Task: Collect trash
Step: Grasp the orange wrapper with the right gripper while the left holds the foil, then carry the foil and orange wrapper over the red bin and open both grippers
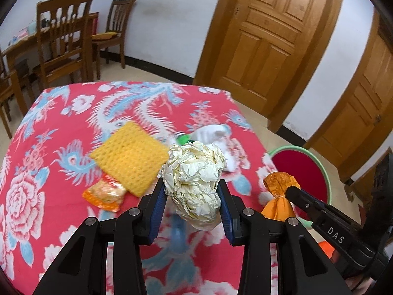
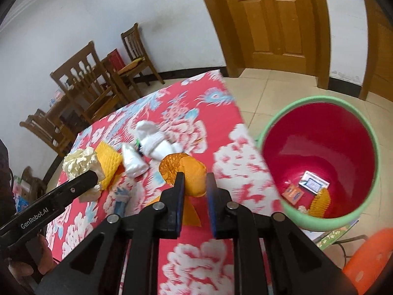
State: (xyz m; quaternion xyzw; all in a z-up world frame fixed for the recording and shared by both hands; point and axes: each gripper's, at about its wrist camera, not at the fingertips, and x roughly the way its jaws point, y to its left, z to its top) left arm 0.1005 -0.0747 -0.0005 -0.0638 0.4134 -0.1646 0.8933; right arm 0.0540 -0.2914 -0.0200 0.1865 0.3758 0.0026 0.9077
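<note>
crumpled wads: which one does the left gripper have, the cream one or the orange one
The cream crumpled paper wad, clamped between the left gripper's blue pads. The orange wad is smaller and sits in the right gripper.

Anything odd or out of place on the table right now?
Nothing spilled or broken. The table holds loose litter: a yellow mesh pad lying over a snack packet, and white socks among the trash. The bin stands upright beside the table.
</note>
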